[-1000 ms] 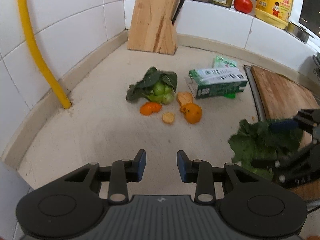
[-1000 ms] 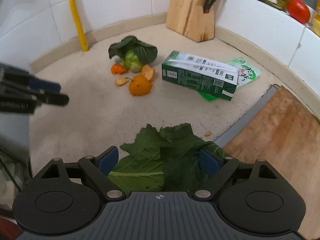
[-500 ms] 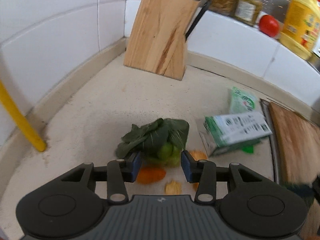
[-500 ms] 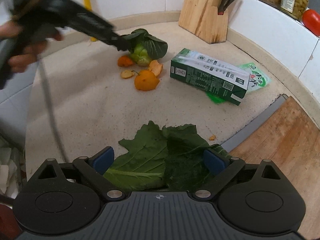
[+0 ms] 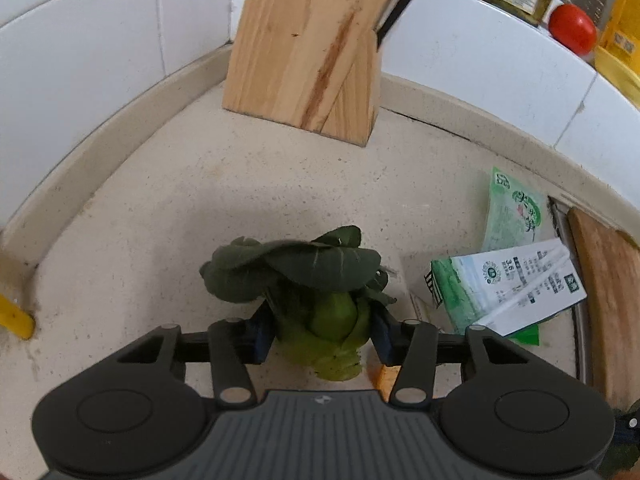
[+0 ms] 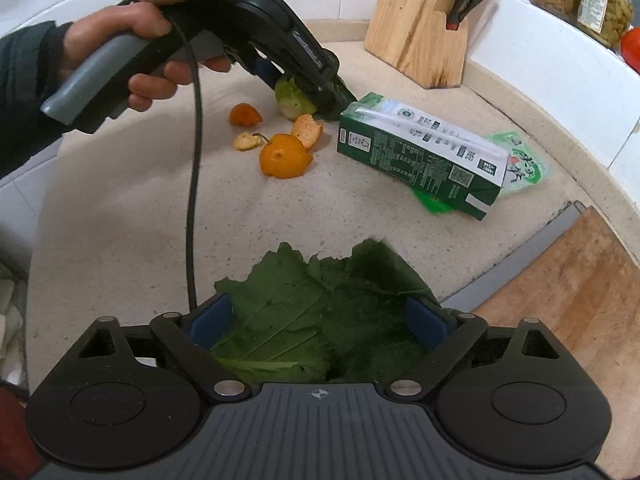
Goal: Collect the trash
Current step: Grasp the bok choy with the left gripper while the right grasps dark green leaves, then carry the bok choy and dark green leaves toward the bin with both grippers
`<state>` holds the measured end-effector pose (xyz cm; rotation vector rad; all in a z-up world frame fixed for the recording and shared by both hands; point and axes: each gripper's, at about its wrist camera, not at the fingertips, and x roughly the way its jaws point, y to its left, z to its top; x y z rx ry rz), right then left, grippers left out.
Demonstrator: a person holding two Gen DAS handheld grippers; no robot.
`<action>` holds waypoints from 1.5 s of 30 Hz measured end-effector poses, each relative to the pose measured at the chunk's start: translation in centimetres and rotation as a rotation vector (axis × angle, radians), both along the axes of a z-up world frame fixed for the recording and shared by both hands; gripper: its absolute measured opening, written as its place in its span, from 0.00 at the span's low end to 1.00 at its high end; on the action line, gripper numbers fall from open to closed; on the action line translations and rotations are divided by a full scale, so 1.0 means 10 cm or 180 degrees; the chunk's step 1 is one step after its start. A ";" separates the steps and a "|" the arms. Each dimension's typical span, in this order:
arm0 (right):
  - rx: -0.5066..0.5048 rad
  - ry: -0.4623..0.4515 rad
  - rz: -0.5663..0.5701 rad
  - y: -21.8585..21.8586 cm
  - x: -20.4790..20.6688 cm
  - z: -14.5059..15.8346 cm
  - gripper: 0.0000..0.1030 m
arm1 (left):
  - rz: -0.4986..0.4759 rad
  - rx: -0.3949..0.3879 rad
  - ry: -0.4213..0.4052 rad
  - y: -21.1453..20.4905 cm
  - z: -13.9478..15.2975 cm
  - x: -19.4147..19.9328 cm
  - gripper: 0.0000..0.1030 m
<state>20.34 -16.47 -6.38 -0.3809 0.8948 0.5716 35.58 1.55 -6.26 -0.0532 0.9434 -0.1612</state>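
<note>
A bok choy head [image 5: 320, 312] with dark leaves lies on the beige counter. My left gripper [image 5: 320, 330] has its jaws on both sides of its pale stem, touching it. In the right wrist view the left gripper [image 6: 320, 92] reaches down onto the bok choy [image 6: 294, 98]. My right gripper [image 6: 318, 324] is open, straddling a large green leaf [image 6: 320, 304] lying on the counter. Orange peel pieces [image 6: 284, 156] lie between the two.
A green and white carton [image 6: 420, 156] lies on a green packet [image 6: 524, 164]. A wooden knife block [image 5: 308, 44] stands in the back corner. A wooden cutting board [image 6: 568, 292] sits at right. Jars and a tomato [image 5: 572, 28] stand on the ledge.
My left gripper moved forward to the bok choy and widened its jaws around the stem. My right gripper stayed open over the leaf.
</note>
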 end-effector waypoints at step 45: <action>0.0476 0.0475 -0.0268 0.00 0.06 0.22 0.09 | 0.0317 -0.0754 -0.0322 0.77 0.54 -1.80 0.39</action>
